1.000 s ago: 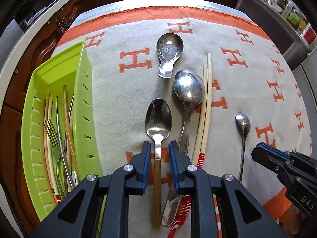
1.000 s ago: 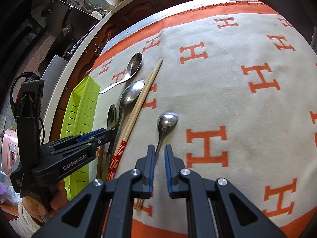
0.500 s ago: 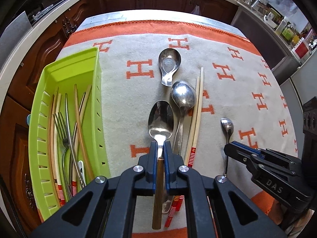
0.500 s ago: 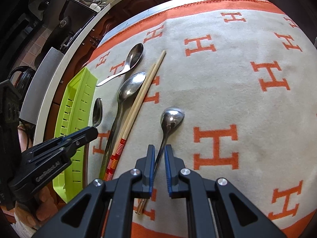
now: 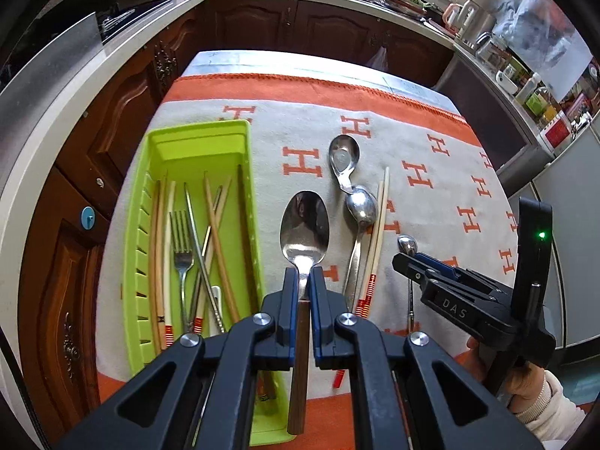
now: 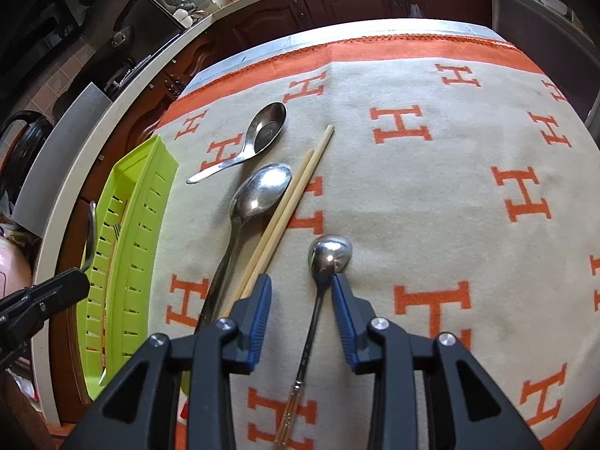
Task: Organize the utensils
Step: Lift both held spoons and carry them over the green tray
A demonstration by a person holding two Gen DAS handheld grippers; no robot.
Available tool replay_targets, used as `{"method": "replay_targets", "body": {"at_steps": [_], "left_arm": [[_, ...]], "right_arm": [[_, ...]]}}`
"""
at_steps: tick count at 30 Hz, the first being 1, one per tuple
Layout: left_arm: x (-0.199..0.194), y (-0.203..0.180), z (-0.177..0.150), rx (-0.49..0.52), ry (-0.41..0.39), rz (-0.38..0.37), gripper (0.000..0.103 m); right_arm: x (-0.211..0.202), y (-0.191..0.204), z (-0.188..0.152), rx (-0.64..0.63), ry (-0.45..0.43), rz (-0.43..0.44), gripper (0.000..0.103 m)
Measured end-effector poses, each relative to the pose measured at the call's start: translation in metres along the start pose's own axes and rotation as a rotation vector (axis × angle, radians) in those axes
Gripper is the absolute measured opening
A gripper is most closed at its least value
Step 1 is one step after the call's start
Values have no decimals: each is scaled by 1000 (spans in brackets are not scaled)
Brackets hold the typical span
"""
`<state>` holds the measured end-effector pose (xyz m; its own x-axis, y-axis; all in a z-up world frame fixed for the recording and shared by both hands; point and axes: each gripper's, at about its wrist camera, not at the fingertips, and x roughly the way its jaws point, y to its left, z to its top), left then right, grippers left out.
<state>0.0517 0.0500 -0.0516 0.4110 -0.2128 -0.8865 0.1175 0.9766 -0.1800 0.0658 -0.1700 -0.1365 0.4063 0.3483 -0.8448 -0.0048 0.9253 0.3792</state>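
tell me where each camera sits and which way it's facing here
Left wrist: on the left gripper, angled down at the green slotted plastic tray; its jaws are shut on a wooden-handled steel spoon; a sleeved hand shows.
Right wrist: on the right gripper, angled down at the H-patterned cloth; its opening jaws straddle a small thin-handled steel spoon without touching it.
Shared: tray, cloth, pale chopstick pair, each other's gripper.

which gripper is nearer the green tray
Left. The left gripper, shut on a spoon, hangs by the green tray; the right gripper, opening, straddles a small spoon farther away.
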Motion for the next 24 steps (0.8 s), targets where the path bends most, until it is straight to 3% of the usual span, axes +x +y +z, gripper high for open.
{"method": "replay_targets", "body": {"at_steps": [4, 9, 13, 16, 24], "left_arm": [[-10, 21, 1, -32, -21, 17, 4], [-8, 39, -3, -65, -17, 18, 4], [-4, 46, -8, -78, -6, 3, 4], [-1, 50, -11, -86, -2, -3, 4], [1, 62, -13, -111, -7, -14, 4]], "right_arm": [[-1, -18, 5, 100, 1, 72, 33], [0, -23, 10, 145, -7, 72, 33], [4, -15, 14, 118, -23, 4, 31], [7, -4, 15, 69, -35, -81, 23], [8, 14, 11, -43, -71, -126, 20]]}}
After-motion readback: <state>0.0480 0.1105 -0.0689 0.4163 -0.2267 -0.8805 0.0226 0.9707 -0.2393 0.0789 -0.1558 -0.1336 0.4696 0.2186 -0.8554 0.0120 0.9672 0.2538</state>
